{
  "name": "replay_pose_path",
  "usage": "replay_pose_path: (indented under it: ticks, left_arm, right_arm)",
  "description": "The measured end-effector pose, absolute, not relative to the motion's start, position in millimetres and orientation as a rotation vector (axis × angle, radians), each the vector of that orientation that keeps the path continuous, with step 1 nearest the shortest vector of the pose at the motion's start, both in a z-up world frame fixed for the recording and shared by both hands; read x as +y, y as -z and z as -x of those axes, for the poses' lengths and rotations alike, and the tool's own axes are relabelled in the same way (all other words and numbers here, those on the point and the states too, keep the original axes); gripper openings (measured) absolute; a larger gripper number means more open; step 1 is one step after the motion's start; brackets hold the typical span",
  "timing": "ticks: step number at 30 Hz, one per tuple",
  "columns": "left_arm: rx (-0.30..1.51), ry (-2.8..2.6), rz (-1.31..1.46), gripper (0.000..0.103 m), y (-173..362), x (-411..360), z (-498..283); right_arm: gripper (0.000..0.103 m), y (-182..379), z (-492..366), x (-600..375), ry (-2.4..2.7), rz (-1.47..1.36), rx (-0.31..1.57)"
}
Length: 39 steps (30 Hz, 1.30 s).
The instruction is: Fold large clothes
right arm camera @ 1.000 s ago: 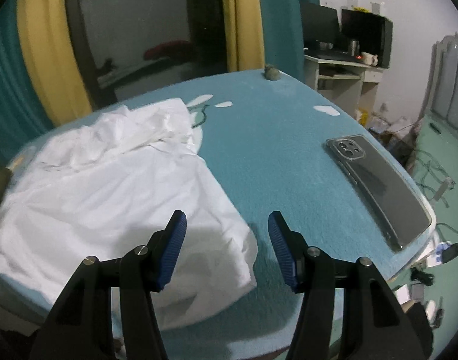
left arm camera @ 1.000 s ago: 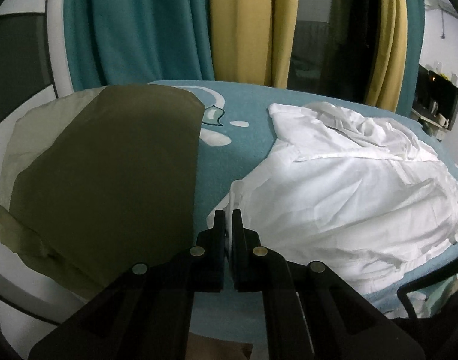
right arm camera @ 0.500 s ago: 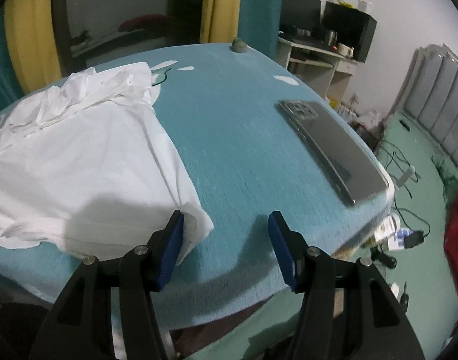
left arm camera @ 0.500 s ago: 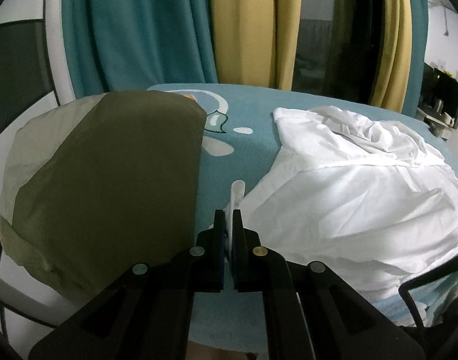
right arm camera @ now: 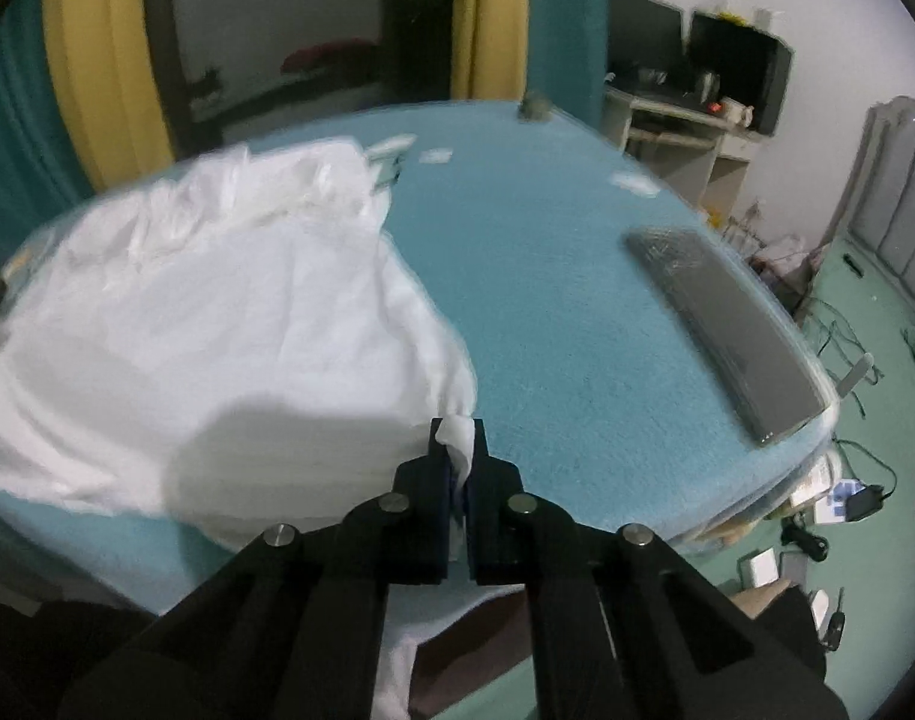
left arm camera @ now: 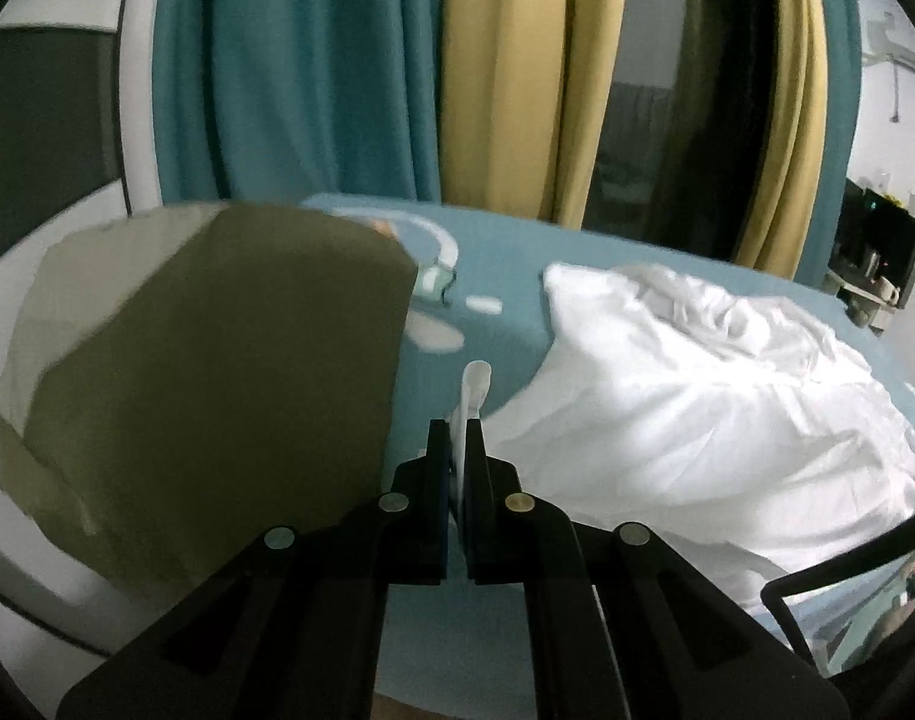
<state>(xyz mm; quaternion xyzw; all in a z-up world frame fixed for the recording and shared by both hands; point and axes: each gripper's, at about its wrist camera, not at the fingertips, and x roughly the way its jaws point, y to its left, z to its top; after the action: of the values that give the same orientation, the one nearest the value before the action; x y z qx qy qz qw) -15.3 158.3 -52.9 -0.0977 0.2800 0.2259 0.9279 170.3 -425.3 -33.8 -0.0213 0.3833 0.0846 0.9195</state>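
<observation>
The right gripper (right arm camera: 456, 432), gaping a moment ago, is now pinching the near right corner of the white garment (right arm camera: 217, 324). The left gripper (left arm camera: 456, 429) is still clamping the opposite corner. The garment is lying crumpled on the teal surface (right arm camera: 565, 300), stretching away toward the curtains (left arm camera: 337, 72). Both grippers are angling downward.
</observation>
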Motion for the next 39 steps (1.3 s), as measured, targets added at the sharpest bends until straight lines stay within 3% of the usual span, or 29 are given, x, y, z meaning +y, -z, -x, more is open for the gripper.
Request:
replay_pose_path:
  ticks: [8, 20, 30, 39]
  left_arm:
    - [0.442, -0.444, 0.134, 0.004, 8.9, 159.4, 4.1]
    - [0.351, -0.408, 0.048, 0.004, -24.2, 171.2, -52.5]
    - [0.275, -0.430, 0.079, 0.004, -44.1, 192.9, -126.3]
    - [0.344, -0.503, 0.279, 0.004, -28.7, 239.1, -212.4]
  right_arm:
    - [0.004, -18.5, -183.0, -403.8, -0.165, 0.093, 0.603]
    - [0.004, -55.3, -240.9, -388.8, -0.179, 0.088, 0.469]
    - [0.004, -65.0, -329.0, -374.1, -0.279, 0.030, 0.458]
    - [0.004, -44.9, -421.2, -345.9, -0.327, -0.005, 0.537]
